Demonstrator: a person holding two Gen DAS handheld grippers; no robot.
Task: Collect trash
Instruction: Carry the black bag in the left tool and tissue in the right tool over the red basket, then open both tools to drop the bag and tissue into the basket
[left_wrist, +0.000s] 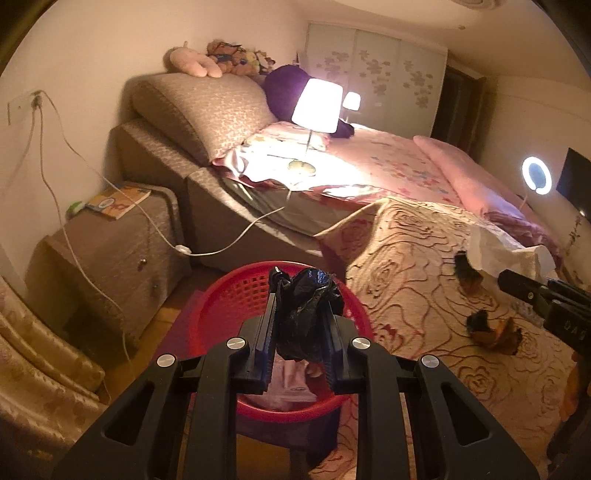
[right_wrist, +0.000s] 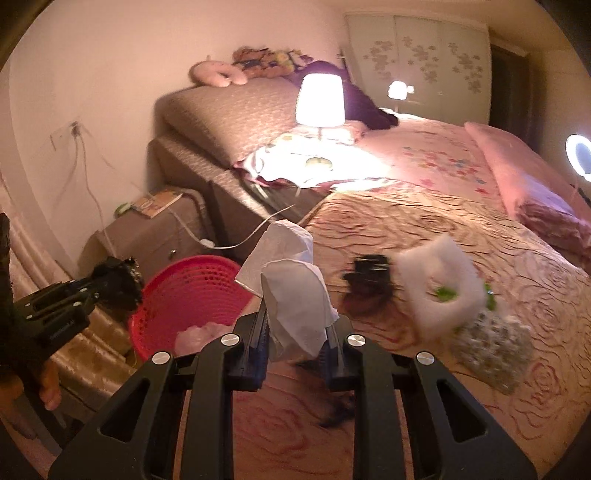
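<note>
My left gripper (left_wrist: 301, 295) is shut on a crumpled black plastic bag (left_wrist: 306, 314) and holds it over the red mesh basket (left_wrist: 221, 295) on the floor beside the bed. Some pink stuff (left_wrist: 291, 387) lies inside the basket. In the right wrist view my right gripper (right_wrist: 297, 319) is shut on a white tissue (right_wrist: 295, 299) above the bed's edge, just right of the basket (right_wrist: 177, 284). The left gripper (right_wrist: 99, 288) with the bag shows at the left there. A white foam block (right_wrist: 439, 284), a black scrap (right_wrist: 369, 277) and a speckled bundle (right_wrist: 495, 343) lie on the bedspread.
Dark and orange scraps (left_wrist: 495, 332) lie on the rose-patterned bedspread (left_wrist: 406, 258). A lit lamp (left_wrist: 317, 105) stands on the bed, its cord trailing down to the floor. A brown bedside cabinet (left_wrist: 122, 243) with a book stands left of the basket. A curtain (left_wrist: 33, 350) hangs at far left.
</note>
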